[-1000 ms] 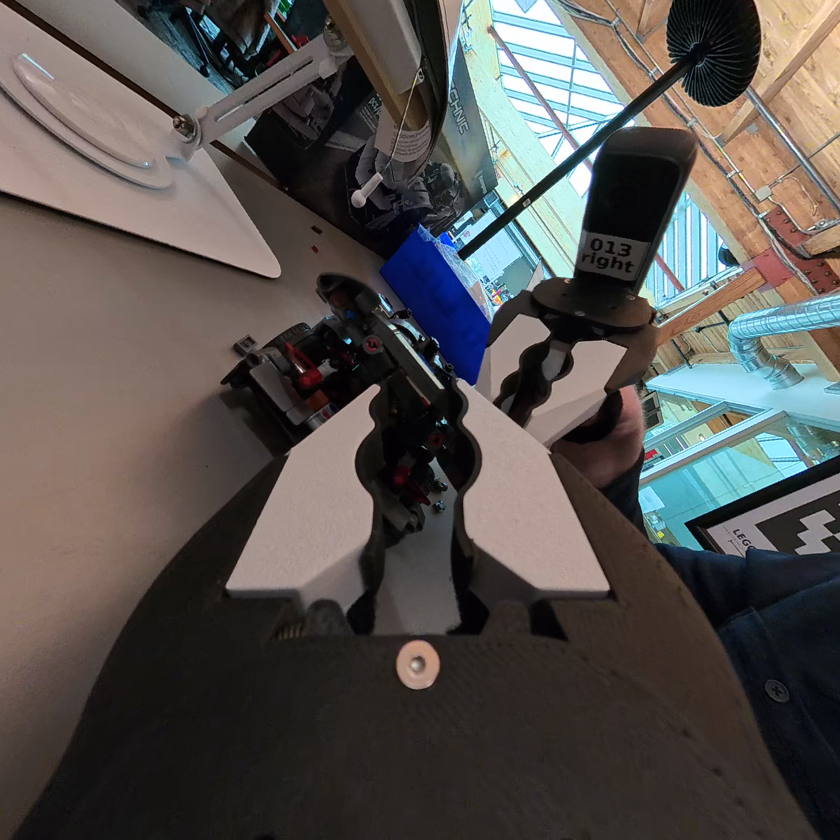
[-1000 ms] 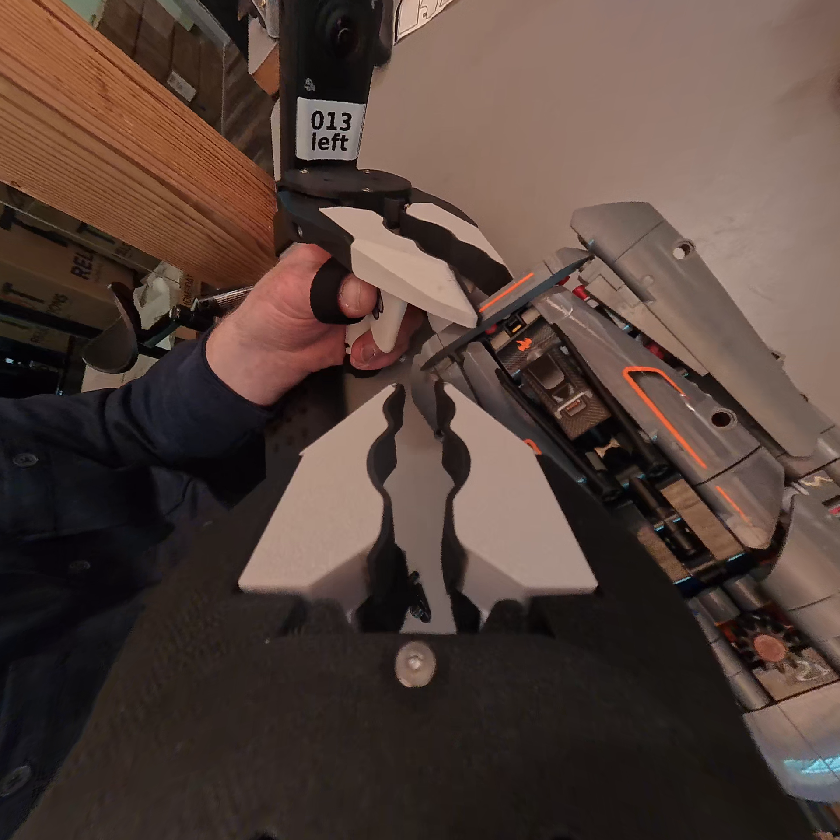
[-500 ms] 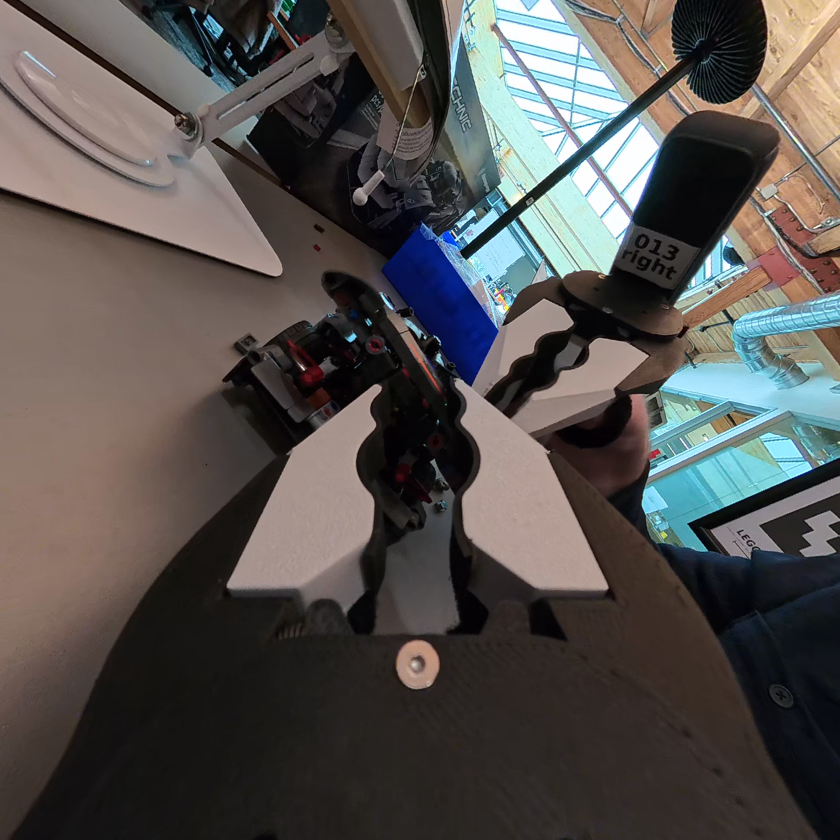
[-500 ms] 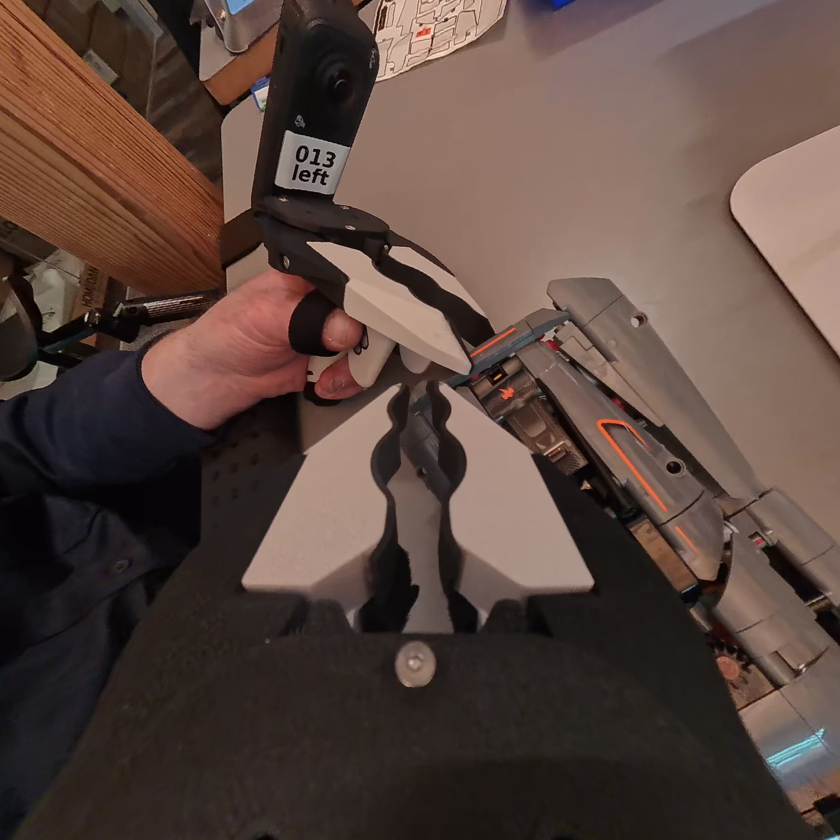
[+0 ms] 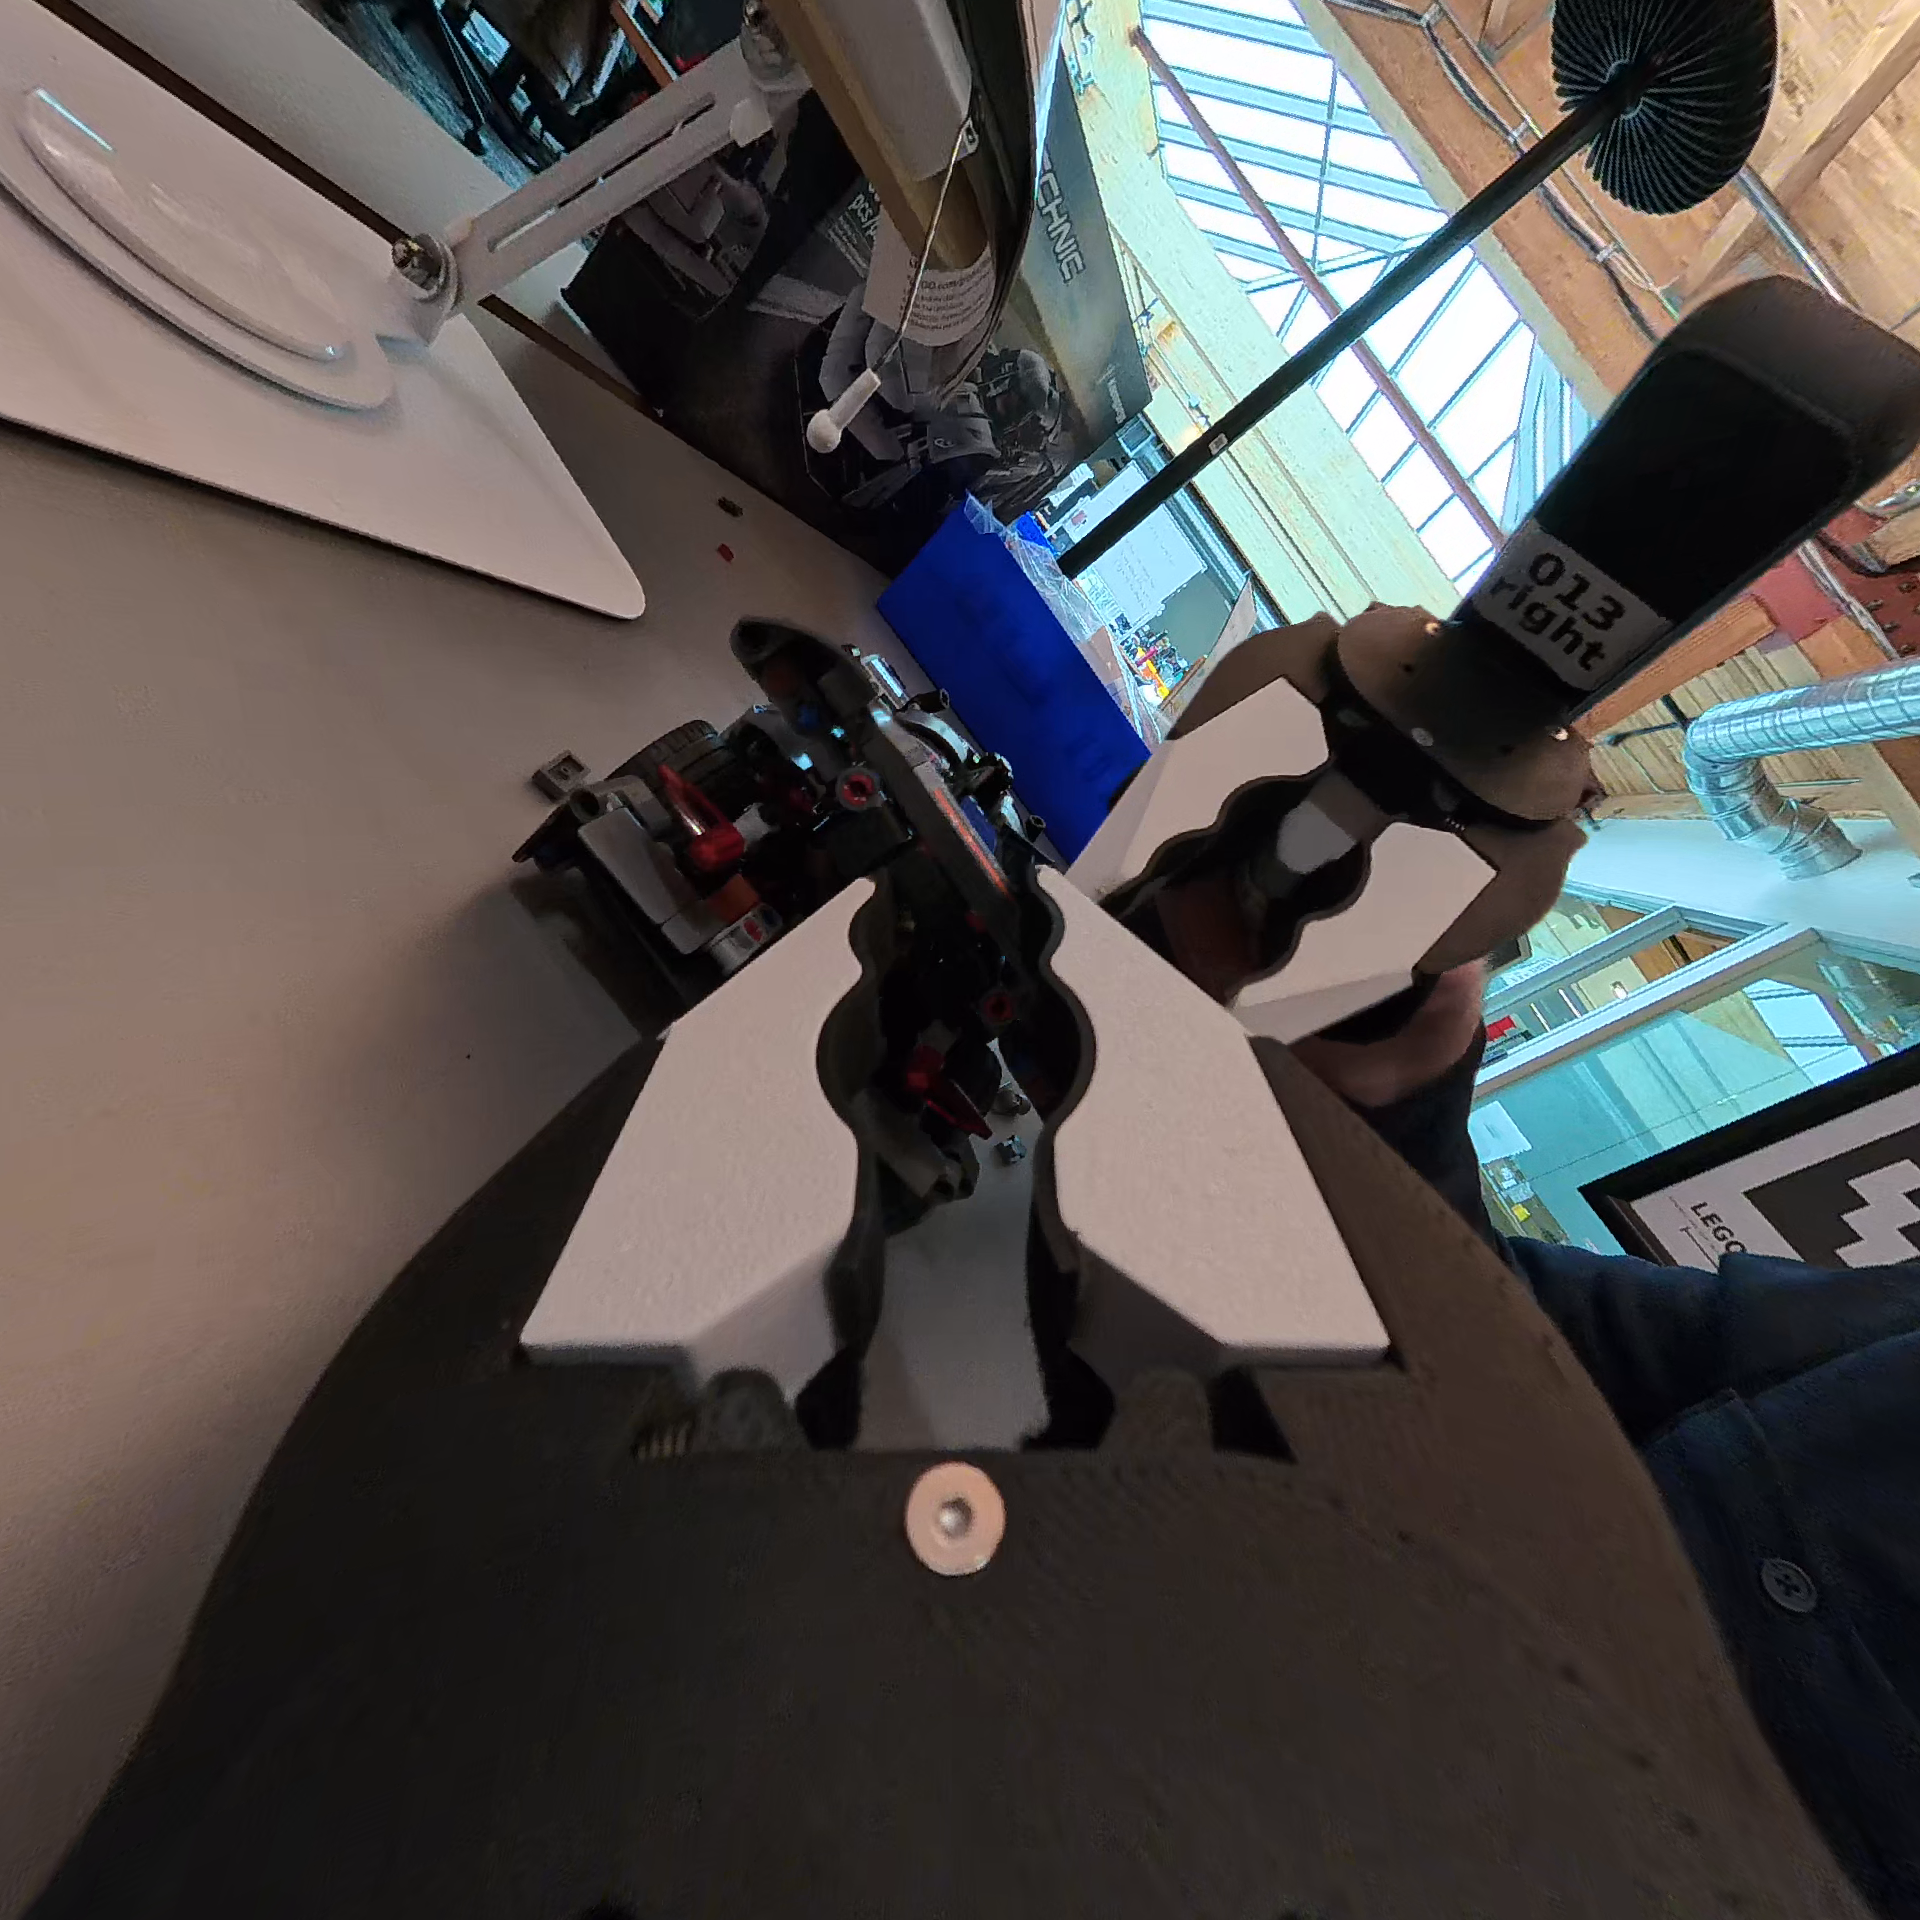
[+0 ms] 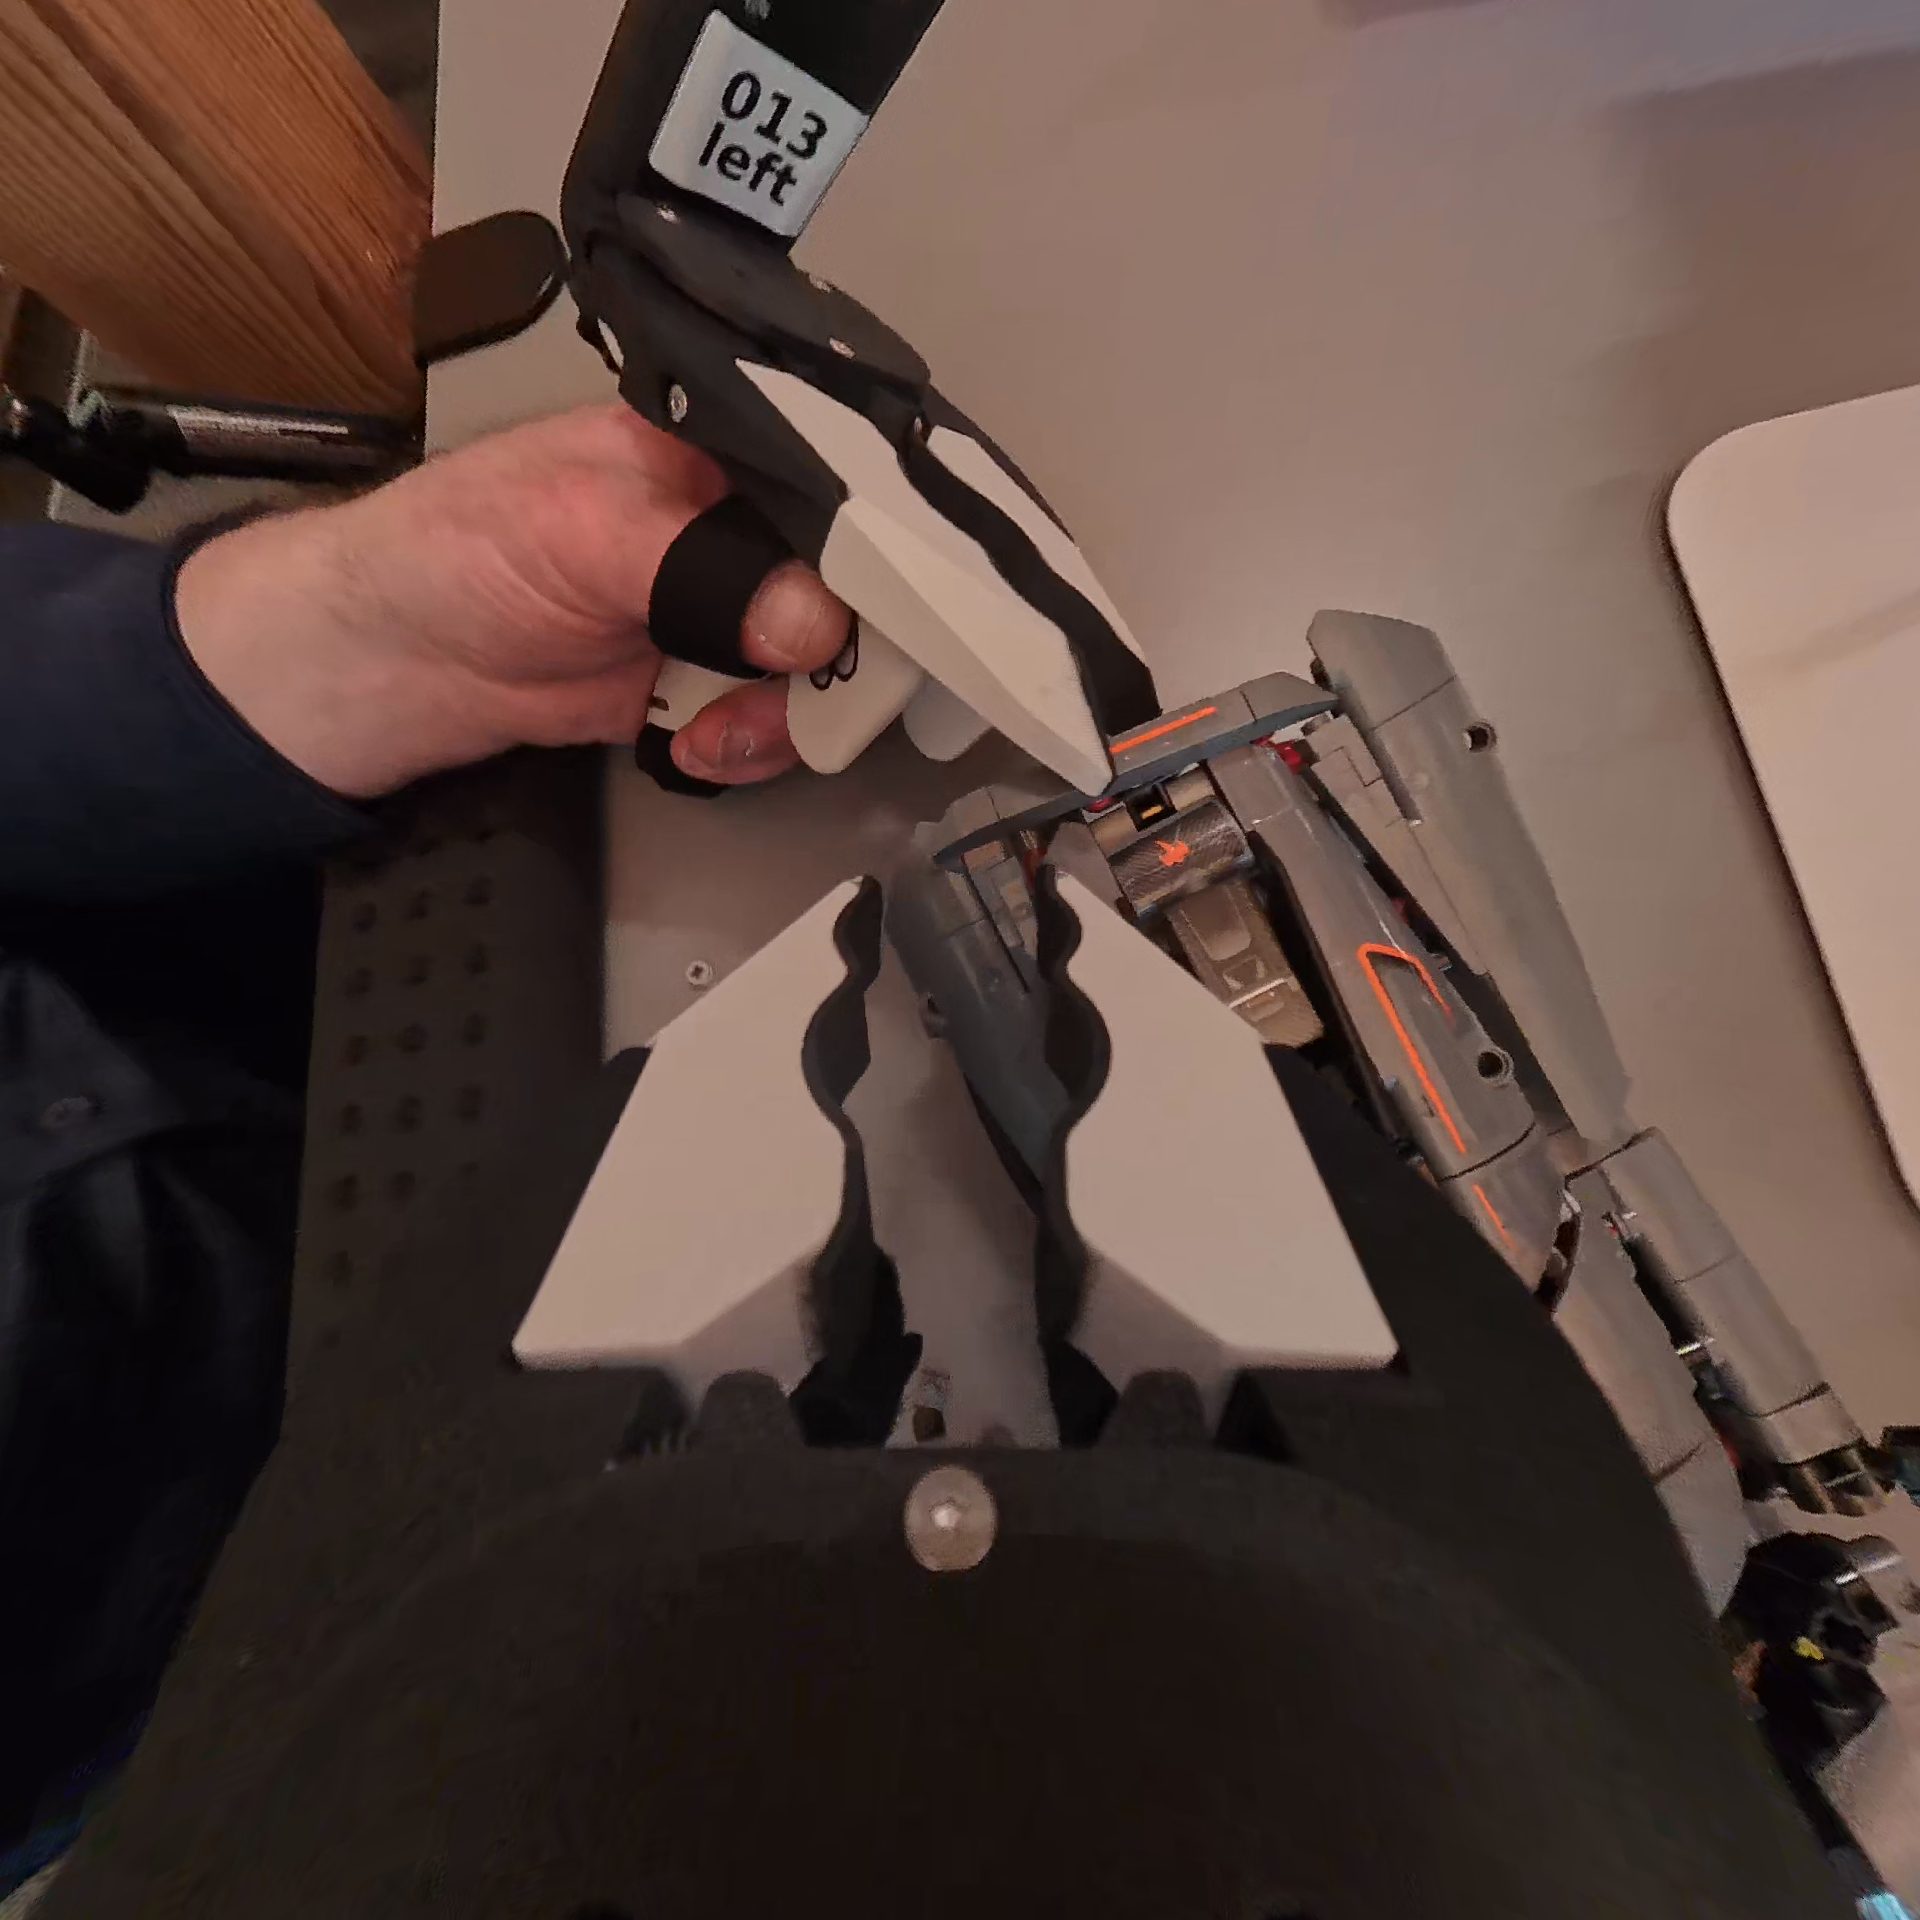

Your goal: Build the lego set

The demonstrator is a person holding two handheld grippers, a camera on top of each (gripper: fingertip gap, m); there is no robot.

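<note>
Right wrist view: white label on left claw (image 6: pixel 1101 764) above grey lego model (image 6: pixel 1382 997)

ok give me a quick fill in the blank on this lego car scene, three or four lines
1. The accent stripes on the grey lego car are ____.
2. The left gripper is closed on the car's flat rear ____.
3. The right gripper grips a ____ panel of the car.
4. The box behind the car is ____.

Missing words: orange; wing; grey; blue
</note>
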